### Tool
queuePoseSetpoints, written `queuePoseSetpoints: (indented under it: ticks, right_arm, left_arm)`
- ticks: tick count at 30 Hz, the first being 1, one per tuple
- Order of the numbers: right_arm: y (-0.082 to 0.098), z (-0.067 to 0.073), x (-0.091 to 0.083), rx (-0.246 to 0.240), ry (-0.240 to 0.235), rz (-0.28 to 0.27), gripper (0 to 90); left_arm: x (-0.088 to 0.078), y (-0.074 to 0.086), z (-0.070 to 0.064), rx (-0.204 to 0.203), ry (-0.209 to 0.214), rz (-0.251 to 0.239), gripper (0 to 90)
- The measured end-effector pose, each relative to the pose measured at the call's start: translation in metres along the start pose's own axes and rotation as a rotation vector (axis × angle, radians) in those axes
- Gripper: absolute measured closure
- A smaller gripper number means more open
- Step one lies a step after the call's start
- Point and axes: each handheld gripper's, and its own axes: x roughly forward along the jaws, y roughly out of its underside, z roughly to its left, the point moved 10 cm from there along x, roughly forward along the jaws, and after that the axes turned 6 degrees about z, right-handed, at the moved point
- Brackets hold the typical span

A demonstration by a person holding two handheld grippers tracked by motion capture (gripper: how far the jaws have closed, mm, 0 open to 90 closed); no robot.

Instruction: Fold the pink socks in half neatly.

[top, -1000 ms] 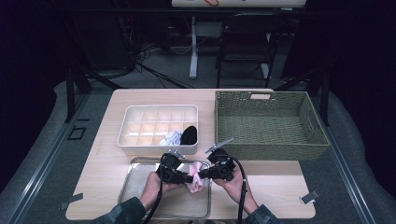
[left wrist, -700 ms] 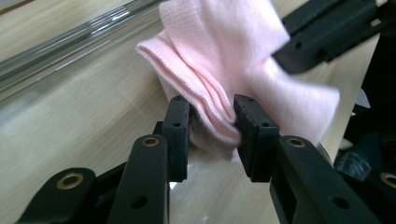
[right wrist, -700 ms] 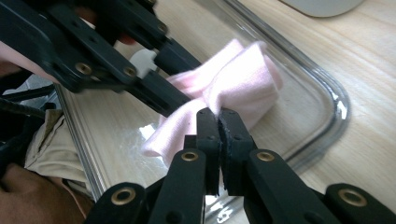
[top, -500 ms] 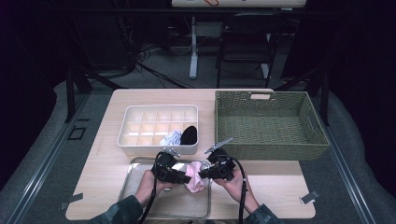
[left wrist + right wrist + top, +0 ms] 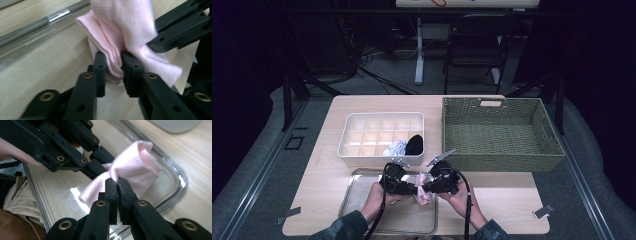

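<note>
1. Cloth first: the pink cloth (image 5: pixel 423 181) hangs between the two grippers above the right edge of the clear tray (image 5: pixel 357 197), near the front edge of the desk (image 5: pixel 512 195).
2. Left gripper (image 5: pixel 113 66): its jaws have just been closing a little, and they pinch several folded layers of the cloth between the pads.
3. Right gripper (image 5: pixel 117 182): its jaws stand almost fully together, clamped on a thin edge of the same cloth.
4. Handling, as I judge it: soft, light and limp, so it will sag and unfold wherever it is not held; nothing fragile, and little risk of slipping in a firm pinch.
5. Best hold: on a folded edge or bunched layers, taken deep between the pads.
6. Behind, the white divided box (image 5: pixel 382 131) holds rolled items; the woven basket (image 5: pixel 497 132) stands at the right.
</note>
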Motion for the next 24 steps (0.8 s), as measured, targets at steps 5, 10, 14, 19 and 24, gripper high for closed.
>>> queuePoseSetpoints:
  ticks: [5, 10, 14, 19, 24]
  right_arm:
    - [0.003, -0.001, 0.006, 0.002, -0.002, 0.027, 87.7]
    - [0.003, 0.000, 0.010, 0.000, 0.001, 0.030, 87.5]
    - [0.002, 0.001, 0.013, -0.009, 0.009, 0.042, 87.3]
    - [0.002, 0.003, 0.018, -0.009, 0.017, 0.037, 87.2]
    - [0.003, 0.003, 0.018, -0.018, 0.013, 0.055, 86.9]
  left_arm:
    - [-0.010, 0.005, 0.004, -0.005, -0.008, 0.039, 60.4]
    - [-0.023, 0.003, 0.004, -0.005, -0.017, 0.009, 54.8]
    - [-0.029, -0.006, 0.002, 0.000, -0.024, -0.037, 54.1]
    - [-0.029, -0.017, -0.003, 0.007, -0.028, -0.068, 52.6]
    - [-0.020, -0.024, 0.001, 0.011, -0.069, -0.047, 52.6]
